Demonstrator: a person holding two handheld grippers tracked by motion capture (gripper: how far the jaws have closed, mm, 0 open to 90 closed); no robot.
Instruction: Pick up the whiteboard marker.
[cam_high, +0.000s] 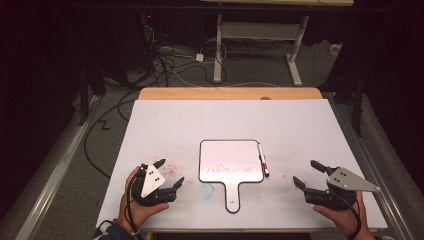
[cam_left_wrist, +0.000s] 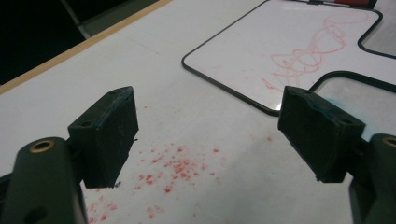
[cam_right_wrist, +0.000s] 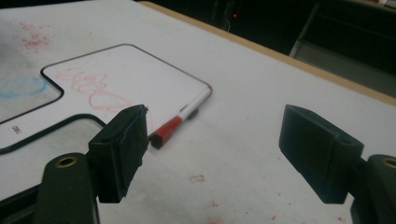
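Observation:
A small paddle-shaped whiteboard (cam_high: 230, 159) (cam_left_wrist: 289, 42) (cam_right_wrist: 126, 74) lies flat in the middle of the table, with faint red scribbles (cam_left_wrist: 306, 56) on it. A marker with a red cap (cam_high: 263, 160) (cam_right_wrist: 180, 119) rests along the board's right edge. My left gripper (cam_high: 169, 175) (cam_left_wrist: 208, 135) stands open just left of the board, over red specks, holding nothing. My right gripper (cam_high: 309, 174) (cam_right_wrist: 212, 149) stands open to the right of the board, aimed toward the marker and apart from it.
A large white sheet (cam_high: 200, 120) covers the tabletop; its wooden far edge (cam_high: 230, 93) shows beyond. Red smudges (cam_high: 172, 169) and a blue smear (cam_high: 207, 189) mark the sheet near the board. Cables (cam_high: 170, 60) and a table frame (cam_high: 260, 35) lie on the floor behind.

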